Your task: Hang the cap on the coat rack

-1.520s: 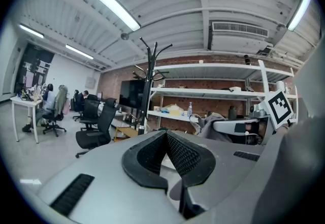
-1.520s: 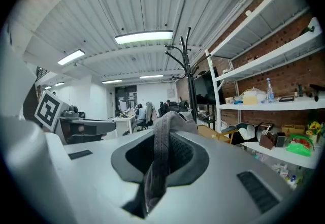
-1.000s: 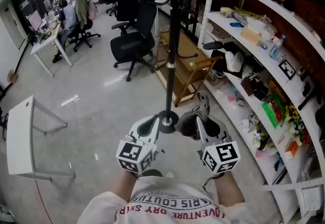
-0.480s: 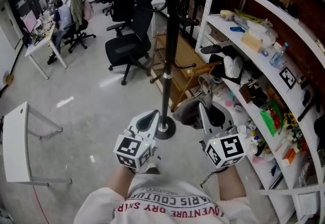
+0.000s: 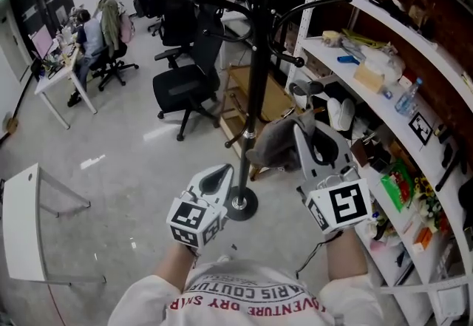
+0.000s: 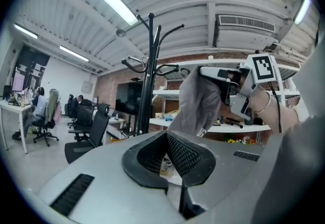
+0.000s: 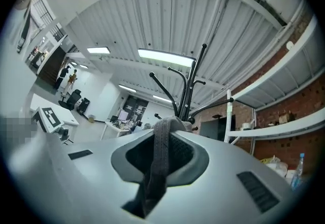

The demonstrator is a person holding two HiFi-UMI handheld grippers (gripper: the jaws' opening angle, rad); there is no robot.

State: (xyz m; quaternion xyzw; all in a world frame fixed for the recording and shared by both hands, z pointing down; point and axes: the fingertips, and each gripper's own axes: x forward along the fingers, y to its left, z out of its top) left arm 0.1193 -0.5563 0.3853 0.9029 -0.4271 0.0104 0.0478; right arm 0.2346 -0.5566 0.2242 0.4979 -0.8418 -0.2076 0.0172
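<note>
The black coat rack (image 5: 253, 88) stands straight ahead, its curved hooks (image 5: 295, 7) spreading out near the top. My right gripper (image 5: 303, 127) is shut on a grey cap (image 5: 275, 145), which hangs beside the pole at mid height, just right of it. In the right gripper view a strip of the cap (image 7: 158, 159) is pinched between the jaws, with the rack's hooks (image 7: 190, 86) above and beyond. My left gripper (image 5: 219, 175) is lower, near the rack's round base (image 5: 242, 206), shut and holding nothing. From the left gripper view, the cap (image 6: 200, 101) hangs right of the rack (image 6: 147, 75).
White shelves (image 5: 384, 88) full of small items curve along the right. A wooden trolley (image 5: 240, 92) and a black office chair (image 5: 181, 80) stand behind the rack. People sit at desks (image 5: 55, 69) at the far left. A white table (image 5: 22, 214) is at the near left.
My right gripper has risen with the cap, from near the rack's base to mid-pole height. The left gripper stayed low by the base.
</note>
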